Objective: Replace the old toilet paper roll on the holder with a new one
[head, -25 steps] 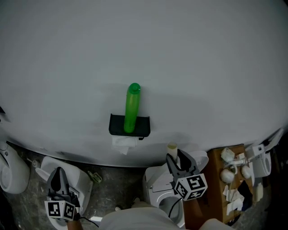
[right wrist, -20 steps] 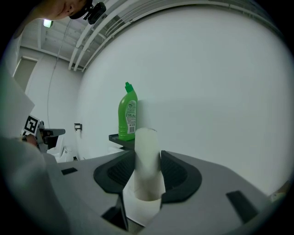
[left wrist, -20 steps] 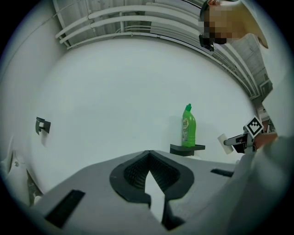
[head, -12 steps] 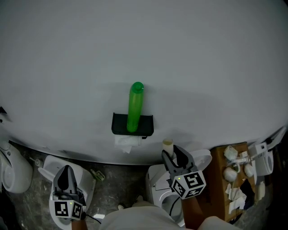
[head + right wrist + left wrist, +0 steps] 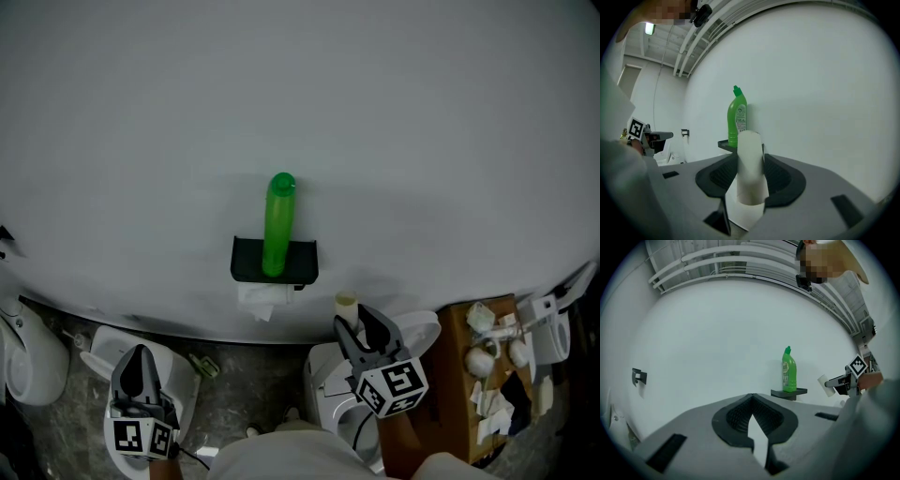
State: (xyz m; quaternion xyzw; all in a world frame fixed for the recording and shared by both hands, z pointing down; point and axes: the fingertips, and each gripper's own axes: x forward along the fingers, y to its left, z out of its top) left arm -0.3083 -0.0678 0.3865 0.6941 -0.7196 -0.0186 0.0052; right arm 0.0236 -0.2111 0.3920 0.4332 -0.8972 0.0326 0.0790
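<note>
Dim, flat, greyish light throughout. Head view: faint soft shadow on plain white wall (image 5: 375, 112) right of tall green plastic bottle (image 5: 277, 225). Gripper views fisheye, black vignetted corners. Bright ceiling lamp (image 5: 648, 28) top left, pale cardboard tube (image 5: 751, 164) close-up blurred.

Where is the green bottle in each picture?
Head view: the green bottle is in the middle, standing on the black shelf.
Left gripper view: the bottle is right of centre, small and far off, on that shelf.
Right gripper view: the bottle is left of centre, behind the cardboard tube.
Shared landmark: the black shelf on the white wall.
</note>
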